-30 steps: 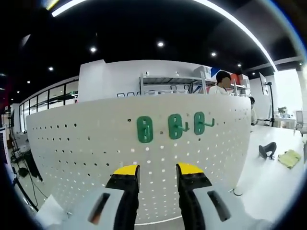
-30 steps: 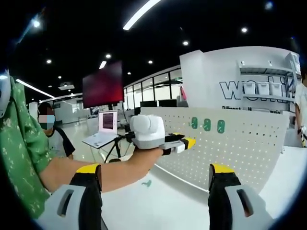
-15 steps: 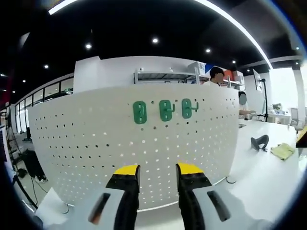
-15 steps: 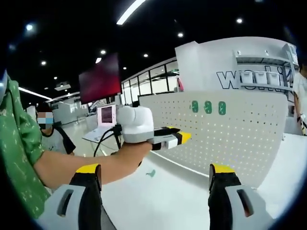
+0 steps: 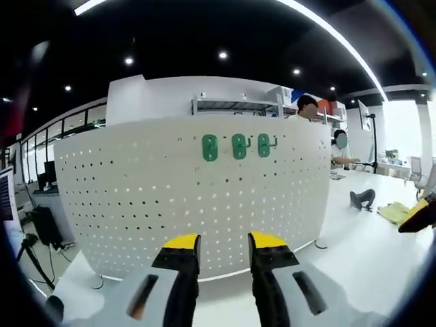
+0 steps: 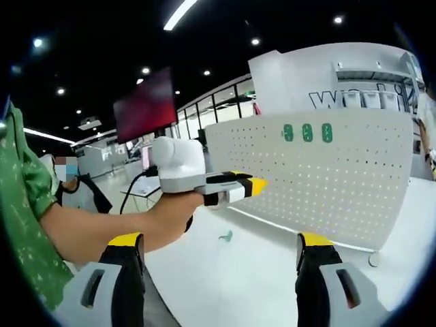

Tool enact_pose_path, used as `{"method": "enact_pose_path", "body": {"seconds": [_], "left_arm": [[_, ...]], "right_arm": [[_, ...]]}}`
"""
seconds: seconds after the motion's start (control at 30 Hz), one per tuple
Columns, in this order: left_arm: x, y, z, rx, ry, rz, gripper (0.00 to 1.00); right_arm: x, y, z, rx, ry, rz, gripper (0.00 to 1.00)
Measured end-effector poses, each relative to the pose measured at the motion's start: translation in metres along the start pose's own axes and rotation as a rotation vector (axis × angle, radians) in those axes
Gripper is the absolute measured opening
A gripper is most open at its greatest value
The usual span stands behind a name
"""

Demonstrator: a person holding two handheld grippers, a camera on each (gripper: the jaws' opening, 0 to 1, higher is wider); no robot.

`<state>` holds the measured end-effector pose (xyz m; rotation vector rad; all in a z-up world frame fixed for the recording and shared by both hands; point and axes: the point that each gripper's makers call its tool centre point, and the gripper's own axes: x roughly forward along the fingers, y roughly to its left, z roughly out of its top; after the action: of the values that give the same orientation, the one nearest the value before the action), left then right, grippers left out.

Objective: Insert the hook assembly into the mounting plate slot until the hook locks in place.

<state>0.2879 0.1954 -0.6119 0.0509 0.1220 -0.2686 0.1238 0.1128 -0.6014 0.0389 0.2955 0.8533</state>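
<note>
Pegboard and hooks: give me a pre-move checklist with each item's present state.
1. Pegboard upright on the table: ok.
2. Three green plates mounted near the top edge: ok.
3. Hook on every plate: not ok; the leftmost looks bare.
4. Left gripper holding a hook: not ok; jaws nearly closed, nothing between them.
5. Right gripper holding a hook: not ok; jaws wide open and empty.
6. Loose green piece on the table is a hook: cannot tell.

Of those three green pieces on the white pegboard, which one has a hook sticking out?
The rightmost green piece on the pegboard: a hook juts out to its right. The left one looks flat; the middle one's is unclear.
</note>
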Motion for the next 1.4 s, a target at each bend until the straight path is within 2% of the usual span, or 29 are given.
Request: {"method": "enact_pose_path", "body": {"seconds": [0.37, 0.63, 0.93, 1.1, 1.2, 1.4], "left_arm": [[-0.036, 0.010, -0.009, 0.002, -0.002, -0.060, 0.30], [-0.053, 0.015, -0.012, 0.004, 0.003, -0.102, 0.33], [-0.064, 0.021, -0.018, -0.014, 0.010, -0.150, 0.37], [-0.070, 0.035, -0.028, -0.009, 0.024, -0.147, 0.37], [-0.074, 0.042, -0.034, -0.033, 0.036, -0.154, 0.38], [-0.080, 0.052, -0.036, -0.033, 0.028, -0.167, 0.40]], "right_arm": [[0.015, 0.030, -0.005, 0.004, -0.005, 0.021, 0.95], [0.021, 0.047, -0.006, -0.002, -0.008, 0.028, 0.94], [0.017, 0.048, -0.004, -0.012, -0.013, 0.010, 0.94], [0.016, 0.047, -0.006, -0.010, -0.009, 0.004, 0.94], [0.017, 0.046, -0.007, -0.008, -0.005, 0.006, 0.94], [0.024, 0.046, -0.006, -0.011, -0.003, 0.019, 0.94]]}}
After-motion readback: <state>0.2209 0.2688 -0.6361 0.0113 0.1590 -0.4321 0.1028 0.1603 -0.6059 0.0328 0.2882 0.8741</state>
